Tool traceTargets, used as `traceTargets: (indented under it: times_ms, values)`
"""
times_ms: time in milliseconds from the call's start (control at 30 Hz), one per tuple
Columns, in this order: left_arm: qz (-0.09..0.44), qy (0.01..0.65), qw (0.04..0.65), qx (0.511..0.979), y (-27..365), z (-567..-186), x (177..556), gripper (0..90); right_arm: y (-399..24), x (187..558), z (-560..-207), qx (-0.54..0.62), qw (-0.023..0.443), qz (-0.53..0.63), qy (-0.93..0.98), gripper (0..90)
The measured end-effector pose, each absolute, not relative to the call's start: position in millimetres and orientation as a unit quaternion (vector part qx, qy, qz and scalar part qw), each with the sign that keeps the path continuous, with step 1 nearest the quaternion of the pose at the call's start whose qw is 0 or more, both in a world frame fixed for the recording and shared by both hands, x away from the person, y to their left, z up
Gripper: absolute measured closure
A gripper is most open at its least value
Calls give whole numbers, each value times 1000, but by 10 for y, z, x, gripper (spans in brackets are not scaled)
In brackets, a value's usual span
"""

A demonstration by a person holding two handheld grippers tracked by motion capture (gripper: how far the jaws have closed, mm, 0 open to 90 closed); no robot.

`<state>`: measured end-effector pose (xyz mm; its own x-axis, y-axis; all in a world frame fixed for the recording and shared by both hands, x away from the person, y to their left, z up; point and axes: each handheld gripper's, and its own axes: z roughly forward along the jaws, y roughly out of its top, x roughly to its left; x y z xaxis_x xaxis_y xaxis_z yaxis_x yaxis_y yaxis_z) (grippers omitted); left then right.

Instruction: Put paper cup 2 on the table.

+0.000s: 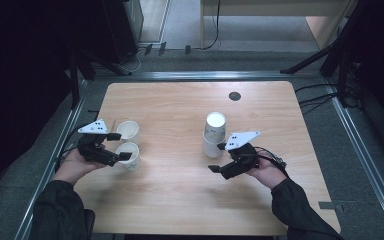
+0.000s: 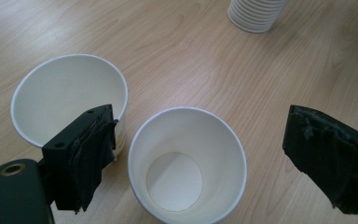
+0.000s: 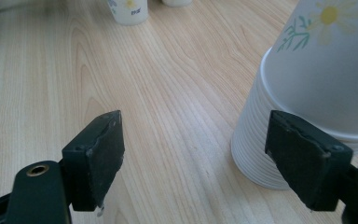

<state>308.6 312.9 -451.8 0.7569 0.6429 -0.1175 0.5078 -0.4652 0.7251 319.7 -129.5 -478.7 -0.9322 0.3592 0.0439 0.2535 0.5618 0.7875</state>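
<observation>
Both jaws of the left gripper (image 2: 191, 158) are spread wide around an upright paper cup (image 2: 187, 164), untouched. Nothing is held by the right gripper (image 3: 196, 158), opened wide beside the cup stack (image 3: 307, 93).

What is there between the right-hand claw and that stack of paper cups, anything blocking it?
Nothing visible. The right gripper is open just beside the upside-down cup stack, with bare table between its jaws. One jaw already sits in front of the stack's base in the right gripper view.
</observation>
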Motion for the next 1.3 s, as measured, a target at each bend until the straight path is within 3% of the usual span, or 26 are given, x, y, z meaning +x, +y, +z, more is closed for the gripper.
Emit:
traceTargets:
  times_ms: [600, 1300]
  values:
    - [68, 329, 398, 854, 2799, -4401, 3011, 96, -1233, 3154, -4730, 167, 65, 435, 882, 200]
    - [52, 299, 389, 870, 2012, -4368, 2952, 96, -1218, 3127, -4751, 157, 55, 435, 885, 200]
